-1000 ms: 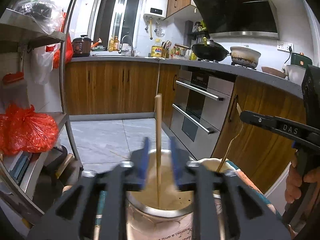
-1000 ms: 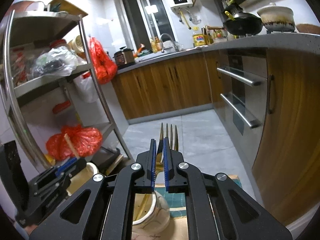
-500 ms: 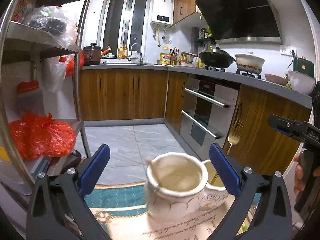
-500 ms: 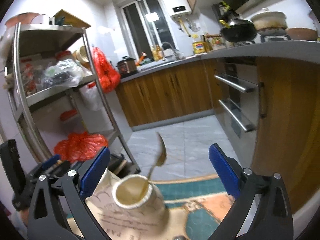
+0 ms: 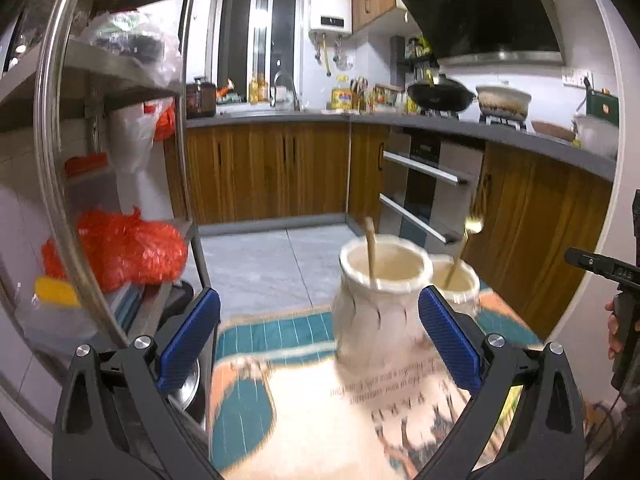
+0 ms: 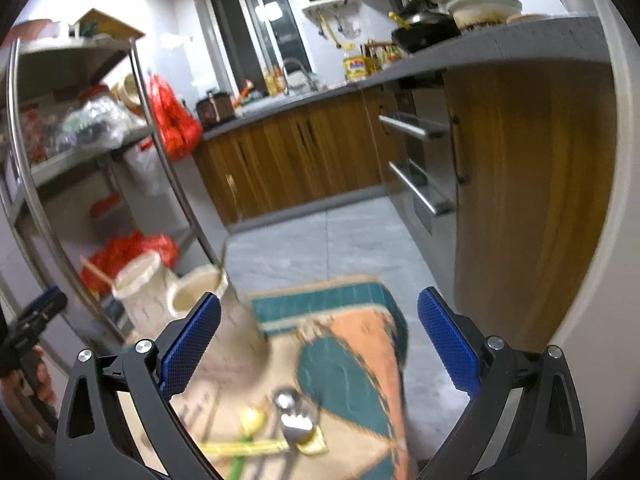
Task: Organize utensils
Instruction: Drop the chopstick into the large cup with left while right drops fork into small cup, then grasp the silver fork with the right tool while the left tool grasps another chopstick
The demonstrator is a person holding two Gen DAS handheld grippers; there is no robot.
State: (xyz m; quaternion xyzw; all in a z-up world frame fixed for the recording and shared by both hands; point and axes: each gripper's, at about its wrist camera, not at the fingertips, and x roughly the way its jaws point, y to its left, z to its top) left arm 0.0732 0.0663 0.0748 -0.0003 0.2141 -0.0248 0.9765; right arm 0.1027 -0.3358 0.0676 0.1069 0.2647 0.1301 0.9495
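Two cream ceramic jars stand on a patterned cloth. In the left wrist view the near jar [image 5: 382, 304] holds a wooden chopstick [image 5: 371, 248]; the jar behind it [image 5: 460, 284] holds a gold fork [image 5: 466, 244]. My left gripper [image 5: 320, 340] is open and empty, in front of the jars. My right gripper [image 6: 318, 344] is open and empty; the jars [image 6: 140, 292] [image 6: 208, 308] sit to its left. Loose utensils [image 6: 288, 420], silver and yellow-green, lie on the cloth below it.
The cloth [image 5: 280, 400] covers a small table. A metal shelf rack [image 5: 60, 200] with red bags stands at the left. Wooden cabinets and an oven [image 5: 424, 200] line the right. The right gripper's side [image 5: 600, 268] shows at the left wrist view's right edge.
Both grippers opened and let go: the chopstick now stands in the near jar, the fork in the other. Both grippers pulled back from the jars; the right swung over the loose utensils.
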